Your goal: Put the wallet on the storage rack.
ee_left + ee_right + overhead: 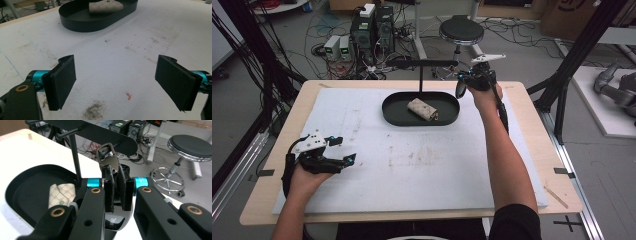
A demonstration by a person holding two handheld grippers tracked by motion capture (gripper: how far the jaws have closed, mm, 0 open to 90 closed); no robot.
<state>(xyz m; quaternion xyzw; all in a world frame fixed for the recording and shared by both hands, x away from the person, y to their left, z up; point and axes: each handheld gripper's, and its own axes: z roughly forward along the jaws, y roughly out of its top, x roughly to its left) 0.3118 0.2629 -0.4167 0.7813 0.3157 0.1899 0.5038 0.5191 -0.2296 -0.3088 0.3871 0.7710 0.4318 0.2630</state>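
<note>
Right gripper (116, 187) clamps a black key fob (113, 166) beside the tray (392, 116) stand; left gripper (116, 82), jaws wide, holds nothing.

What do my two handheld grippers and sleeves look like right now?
Both the left gripper and the right gripper are black with turquoise metal collars, brass-ringed pivot holes and flat black padded jaws. Each carries a grey three-cornered plate on top and trails a black cable. The right arm wears a short black sleeve.

Our right claw (116, 188) is pinching a glossy black object with a metal clip (107, 153), possibly a key fob. Beyond, a black tray (30, 181) is holding a patterned pouch (61, 193) beside its upright post (75, 157).
</note>
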